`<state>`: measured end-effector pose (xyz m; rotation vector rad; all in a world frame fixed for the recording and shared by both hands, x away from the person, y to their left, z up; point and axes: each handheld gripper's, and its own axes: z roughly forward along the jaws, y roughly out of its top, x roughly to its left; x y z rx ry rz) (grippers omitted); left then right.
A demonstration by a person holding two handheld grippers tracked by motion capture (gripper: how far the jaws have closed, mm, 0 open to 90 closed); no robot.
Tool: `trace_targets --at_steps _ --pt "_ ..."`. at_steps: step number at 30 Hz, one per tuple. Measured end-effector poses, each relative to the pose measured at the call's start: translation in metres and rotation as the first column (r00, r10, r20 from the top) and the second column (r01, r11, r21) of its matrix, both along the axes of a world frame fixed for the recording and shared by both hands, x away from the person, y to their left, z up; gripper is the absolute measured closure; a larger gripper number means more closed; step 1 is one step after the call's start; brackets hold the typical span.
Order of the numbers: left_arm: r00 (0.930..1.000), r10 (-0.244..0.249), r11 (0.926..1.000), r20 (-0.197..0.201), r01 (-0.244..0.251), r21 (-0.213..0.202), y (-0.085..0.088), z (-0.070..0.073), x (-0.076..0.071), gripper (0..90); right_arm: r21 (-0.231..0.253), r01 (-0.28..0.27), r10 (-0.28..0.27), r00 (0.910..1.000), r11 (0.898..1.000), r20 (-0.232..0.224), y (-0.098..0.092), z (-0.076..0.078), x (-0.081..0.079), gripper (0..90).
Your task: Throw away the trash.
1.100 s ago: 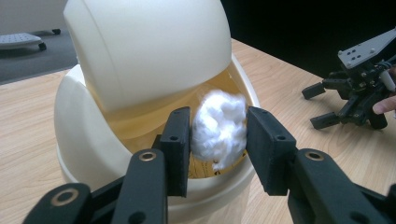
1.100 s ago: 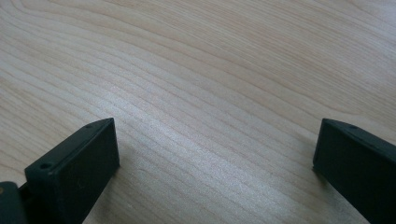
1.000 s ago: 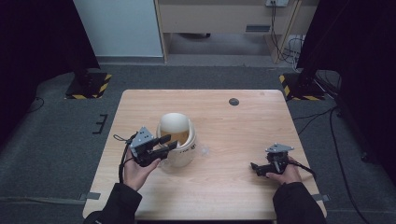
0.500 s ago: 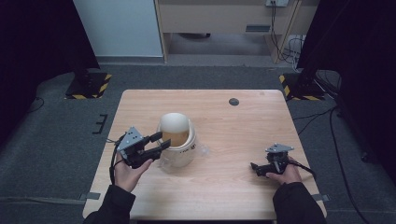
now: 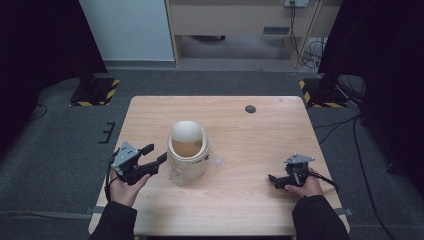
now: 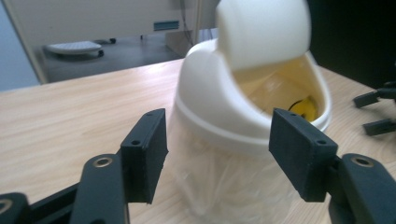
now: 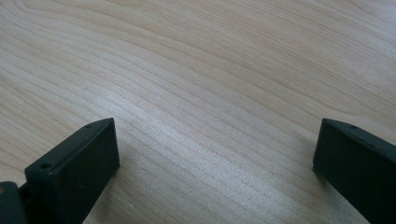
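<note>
A small white bin [image 5: 187, 150] with a tilted swing lid stands left of the table's middle, over a clear plastic liner [image 5: 176, 174]. My left gripper [image 5: 156, 153] is open just left of the bin, apart from it and holding nothing. The left gripper view puts the bin [image 6: 224, 98] right ahead between the spread jaws of the left gripper [image 6: 219, 154], with the liner [image 6: 219, 186] bunched below it and something yellow [image 6: 306, 106] inside. My right gripper [image 5: 274, 181] is low near the front right, open; in its own view the right gripper [image 7: 215, 158] has bare wood between its jaws.
A small black round disc [image 5: 250, 108] lies near the table's [image 5: 260, 145] far edge. Dark stands with hazard-striped bases [image 5: 95, 90] flank the table on the floor. The other gripper's jaws [image 6: 376, 112] appear far right in the left gripper view.
My left gripper has drawn back to the left, away from the bin it was against a second ago. The right gripper has stayed in place.
</note>
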<state>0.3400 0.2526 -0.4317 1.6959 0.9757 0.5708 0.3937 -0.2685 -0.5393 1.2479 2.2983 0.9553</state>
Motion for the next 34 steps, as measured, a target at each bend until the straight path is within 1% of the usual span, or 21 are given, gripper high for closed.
trace_targets --at_steps 2,4,7,11,13,14,15,19,23,25,27,28,29,31,33,34 --pt "0.9998 0.013 0.9999 -0.016 -0.013 0.009 0.005 -0.005 -0.001 34.7 0.0 0.0 0.0 1.0 1.0 0.0 0.0 0.0 0.0 0.5" --pt "0.999 0.022 0.9996 -0.04 -0.021 0.021 0.008 -0.011 0.0 32.7 0.001 -0.001 0.001 1.0 1.0 0.0 0.0 0.0 0.0 0.5" --pt "0.9972 0.028 0.9978 -0.07 -0.024 0.063 0.01 -0.021 0.003 30.2 0.0 -0.001 0.001 1.0 1.0 0.0 0.0 0.0 0.0 0.5" --pt "0.9908 0.039 0.9943 -0.129 -0.025 0.104 0.013 -0.035 0.008 27.6 0.001 -0.001 0.001 1.0 1.0 0.0 0.0 0.0 0.0 0.5" --pt "0.9861 0.052 0.9888 -0.158 -0.028 0.146 0.015 -0.042 0.011 26.7 0.0 -0.001 0.001 1.0 1.0 0.0 0.0 0.0 0.0 0.5" --pt "0.9831 0.059 0.9853 -0.173 -0.029 0.168 0.015 -0.046 0.013 26.0 0.0 -0.001 0.001 1.0 1.0 0.0 0.0 0.0 0.0 0.5" --pt "0.9793 0.069 0.9831 -0.19 -0.034 0.18 0.016 -0.05 0.016 25.7 0.0 -0.001 0.001 1.0 1.0 0.0 0.0 0.0 0.0 0.5" --pt "0.9674 0.093 0.9806 -0.236 -0.047 0.19 0.017 -0.06 0.024 21.9 0.001 -0.001 0.001 1.0 1.0 0.0 0.0 0.0 0.0 0.5" --pt "0.9485 0.106 0.975 -0.298 -0.041 0.219 0.018 -0.073 0.032 20.0 0.0 -0.001 0.001 1.0 1.0 0.0 0.0 0.0 0.0 0.5" --pt "0.9371 0.113 0.9715 -0.33 -0.035 0.235 0.019 -0.078 0.034 18.6 0.0 -0.001 0.001 1.0 1.0 0.0 0.0 0.0 0.0 0.5" --pt "0.9286 0.122 0.9681 -0.351 -0.033 0.248 0.02 -0.083 0.036 17.4 0.0 -0.001 0.001 1.0 1.0 0.0 0.0 0.0 0.0 0.5" --pt "0.9255 0.122 0.9665 -0.359 -0.029 0.255 0.02 -0.085 0.037 17.1 0.0 -0.001 0.001 1.0 1.0 0.0 0.0 0.0 0.0 0.5" --pt "0.9202 0.122 0.9655 -0.372 -0.023 0.26 0.02 -0.087 0.038 16.7 0.0 -0.001 0.001 1.0 1.0 0.0 0.0 0.0 0.0 0.5" --pt "0.9179 0.125 0.9644 -0.377 -0.023 0.263 0.021 -0.089 0.039 15.5 0.0 0.0 0.0 1.0 1.0 0.001 0.0 0.0 0.0 0.5" --pt "0.9117 0.132 0.9635 -0.389 -0.025 0.266 0.021 -0.091 0.041 14.7 0.0 -0.001 0.001 1.0 1.0 0.0 0.0 0.0 0.0 0.5" --pt "0.9077 0.135 0.9617 -0.397 -0.024 0.273 0.022 -0.093 0.042 14.3 0.001 -0.001 0.001 1.0 1.0 0.0 0.0 0.0 0.0 0.5"
